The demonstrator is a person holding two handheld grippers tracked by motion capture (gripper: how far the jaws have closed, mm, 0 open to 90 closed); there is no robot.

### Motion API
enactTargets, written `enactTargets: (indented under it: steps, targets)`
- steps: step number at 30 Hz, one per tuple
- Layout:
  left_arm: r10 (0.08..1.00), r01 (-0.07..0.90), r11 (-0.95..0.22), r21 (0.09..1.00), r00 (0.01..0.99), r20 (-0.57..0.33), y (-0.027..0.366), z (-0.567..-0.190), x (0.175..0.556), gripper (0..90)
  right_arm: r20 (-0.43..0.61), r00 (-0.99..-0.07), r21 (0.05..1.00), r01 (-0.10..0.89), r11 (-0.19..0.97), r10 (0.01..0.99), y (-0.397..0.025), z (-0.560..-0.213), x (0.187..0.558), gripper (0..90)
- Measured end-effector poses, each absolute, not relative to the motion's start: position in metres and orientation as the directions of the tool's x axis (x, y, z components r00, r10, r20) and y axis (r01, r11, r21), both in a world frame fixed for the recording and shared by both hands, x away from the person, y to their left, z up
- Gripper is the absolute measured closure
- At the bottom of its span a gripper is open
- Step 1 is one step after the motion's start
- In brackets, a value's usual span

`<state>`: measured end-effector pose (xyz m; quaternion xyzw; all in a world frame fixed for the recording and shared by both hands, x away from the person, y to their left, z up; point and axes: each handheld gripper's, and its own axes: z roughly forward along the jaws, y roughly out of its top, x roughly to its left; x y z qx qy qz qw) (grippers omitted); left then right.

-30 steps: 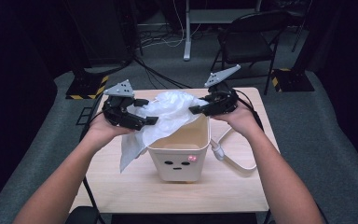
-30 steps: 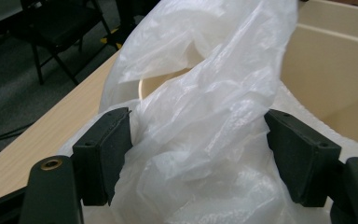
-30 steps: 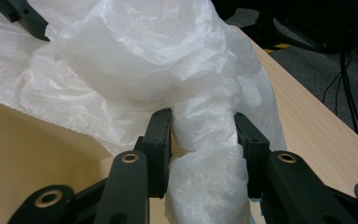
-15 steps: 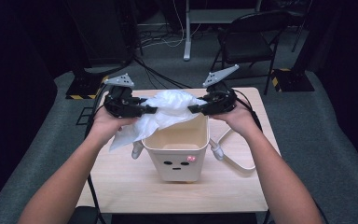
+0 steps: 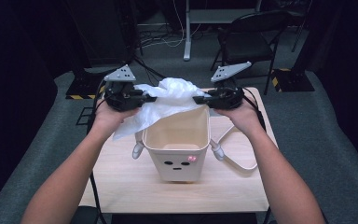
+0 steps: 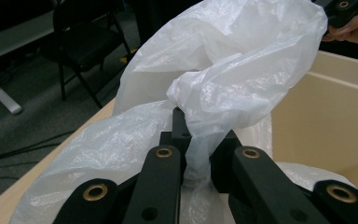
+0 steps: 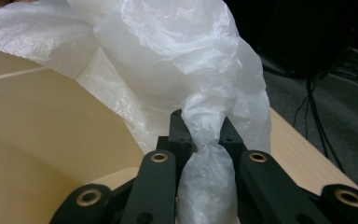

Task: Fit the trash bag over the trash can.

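1. Since half a second ago, both grippers have drawn a little farther apart and sit slightly higher over the far rim of the bin, so the white plastic bag (image 5: pixel 168 100) now stretches more tautly between them.
2. That bag hangs over the back edge of the cream bin (image 5: pixel 177 140), bunched up in the middle, with a loose flap trailing down outside the bin's left wall toward the table.
3. At the bag's left end, the left gripper (image 5: pixel 145 99) has its jaws pressed on a twisted gather of film; in the left gripper view the plastic (image 6: pixel 223 79) rises out from between the jaws and billows up and to the right.
4. At the bag's right end, the right gripper (image 5: pixel 200 99) likewise pinches a bunched neck of film; in the right gripper view the bag (image 7: pixel 177 56) balloons up from between the jaws, with the bin's inner wall (image 7: pixel 42 140) to the left.
5. The bin stands upright near the middle of the wooden table (image 5: pixel 121 186), a small face printed on its front and a pale strap (image 5: pixel 235 158) looping off its right side.
6. Beyond the table stands a black folding chair (image 5: pixel 249 42) on grey carpet.
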<state>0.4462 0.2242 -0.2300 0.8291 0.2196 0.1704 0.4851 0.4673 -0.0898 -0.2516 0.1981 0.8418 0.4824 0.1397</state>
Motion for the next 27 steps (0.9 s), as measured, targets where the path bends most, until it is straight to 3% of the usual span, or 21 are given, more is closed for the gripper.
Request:
enactTargets:
  steps: [7,14,27]
  targets:
    - [0.459,0.152,-0.432,0.889,0.885,0.071,0.213,-0.218,0.436,85.4,-0.072,-0.885,0.887,0.154,0.434,0.461,-0.103,-0.24,0.452,84.4]
    - [0.373,0.147,-0.41,0.9,0.928,0.018,0.196,-0.219,0.429,85.8,-0.1,-0.892,0.902,0.106,0.419,0.442,-0.116,-0.224,0.427,84.7]
    - [0.215,0.091,-0.468,0.879,0.977,0.014,0.159,-0.222,0.416,85.8,-0.118,-0.909,0.927,0.044,0.373,0.4,-0.123,-0.208,0.398,84.9]
